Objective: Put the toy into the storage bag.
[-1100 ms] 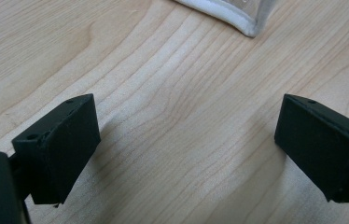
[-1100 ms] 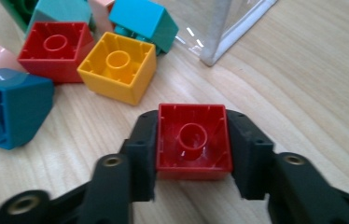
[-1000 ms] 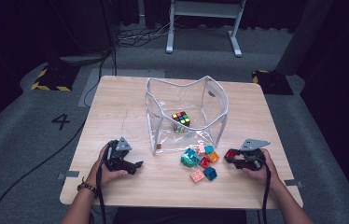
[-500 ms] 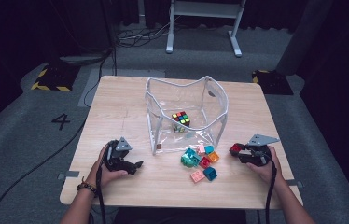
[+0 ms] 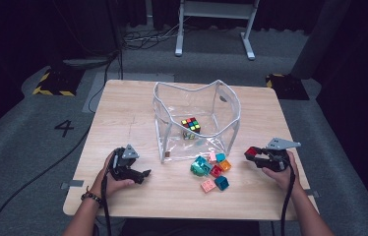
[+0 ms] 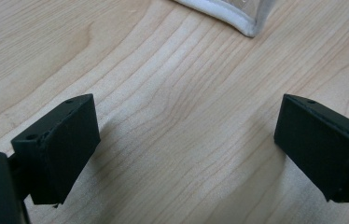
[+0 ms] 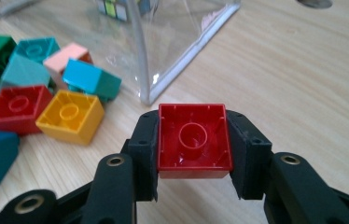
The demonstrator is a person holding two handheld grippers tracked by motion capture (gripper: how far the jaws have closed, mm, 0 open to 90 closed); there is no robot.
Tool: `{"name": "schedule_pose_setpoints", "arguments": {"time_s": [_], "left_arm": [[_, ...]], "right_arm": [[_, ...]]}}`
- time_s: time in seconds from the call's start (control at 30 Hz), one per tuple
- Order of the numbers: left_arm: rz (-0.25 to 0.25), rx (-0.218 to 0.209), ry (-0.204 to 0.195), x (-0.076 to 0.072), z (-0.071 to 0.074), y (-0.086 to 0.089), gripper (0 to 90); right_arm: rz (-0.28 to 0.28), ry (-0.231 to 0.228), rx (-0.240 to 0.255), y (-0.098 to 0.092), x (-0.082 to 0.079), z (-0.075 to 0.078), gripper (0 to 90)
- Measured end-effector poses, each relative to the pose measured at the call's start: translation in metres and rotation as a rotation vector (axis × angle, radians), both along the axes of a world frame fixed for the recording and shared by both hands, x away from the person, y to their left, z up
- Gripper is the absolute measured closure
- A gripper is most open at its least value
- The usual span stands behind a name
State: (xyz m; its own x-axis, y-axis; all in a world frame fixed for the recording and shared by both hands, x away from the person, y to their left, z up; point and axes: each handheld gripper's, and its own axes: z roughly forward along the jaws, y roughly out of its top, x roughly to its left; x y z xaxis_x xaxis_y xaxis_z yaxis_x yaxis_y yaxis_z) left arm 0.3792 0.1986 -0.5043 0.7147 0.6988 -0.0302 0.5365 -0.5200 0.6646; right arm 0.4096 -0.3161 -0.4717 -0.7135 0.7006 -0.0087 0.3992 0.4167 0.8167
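My right gripper (image 7: pixel 193 144) clamps a red brick (image 7: pixel 194 141) hollow side up, probably bound for the clear bag (image 7: pixel 182 46) just ahead. My left gripper (image 6: pixel 186 149) rests wide apart over bare desk (image 6: pixel 172 93), spare.

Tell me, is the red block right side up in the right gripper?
No, underside toward the camera. The red block in the right gripper shows its hollow bottom with the round tube, clamped by both pads.

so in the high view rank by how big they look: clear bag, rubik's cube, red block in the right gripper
1. Clear bag, by far the largest.
2. Rubik's cube.
3. Red block; partly hidden by the right gripper, so cube versus block is unsure.
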Motion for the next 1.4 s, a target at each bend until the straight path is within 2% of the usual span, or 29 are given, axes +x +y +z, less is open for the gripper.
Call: {"name": "schedule_pose_setpoints", "arguments": {"time_s": [0.17,0.3,0.4,0.47,0.5,0.6,0.87,0.9,0.97,1.1,1.4], "left_arm": [[0.0,0.001,-0.002,0.0,0.0,0.0,6.9],[0.0,0.001,-0.002,0.0,0.0,0.0,6.9],[0.0,0.001,-0.001,0.0,0.0,0.0,6.9],[0.0,0.001,-0.002,0.0,0.0,0.0,6.9],[0.0,0.001,-0.002,0.0,0.0,0.0,6.9],[0.0,0.001,-0.002,0.0,0.0,0.0,6.9],[0.004,0.003,-0.001,0.0,0.0,0.0,6.9],[0.004,0.003,-0.001,0.0,0.0,0.0,6.9],[0.004,0.003,-0.001,0.0,0.0,0.0,6.9],[0.002,0.001,-0.002,0.0,0.0,0.0,6.9],[0.003,0.001,-0.002,0.0,0.0,0.0,6.9]], "right_arm": [[-0.01,-0.03,0.013,-0.002,0.006,0.012,59.1],[-0.013,-0.061,0.035,-0.002,0.013,0.027,59.1],[-0.014,-0.083,0.035,-0.002,0.019,0.041,59.1],[-0.016,-0.088,0.033,-0.001,0.02,0.044,59.1],[-0.018,-0.1,0.034,0.001,0.026,0.053,59.1],[-0.012,-0.121,0.037,0.005,0.032,0.066,59.1],[-0.003,-0.162,0.046,0.008,0.044,0.096,59.1],[-0.003,-0.162,0.046,0.008,0.044,0.096,59.1],[0.0,-0.18,0.048,0.009,0.048,0.11,59.1],[0.003,-0.2,0.041,0.012,0.053,0.124,59.1],[0.019,-0.237,0.064,0.024,0.065,0.156,59.1]]}}
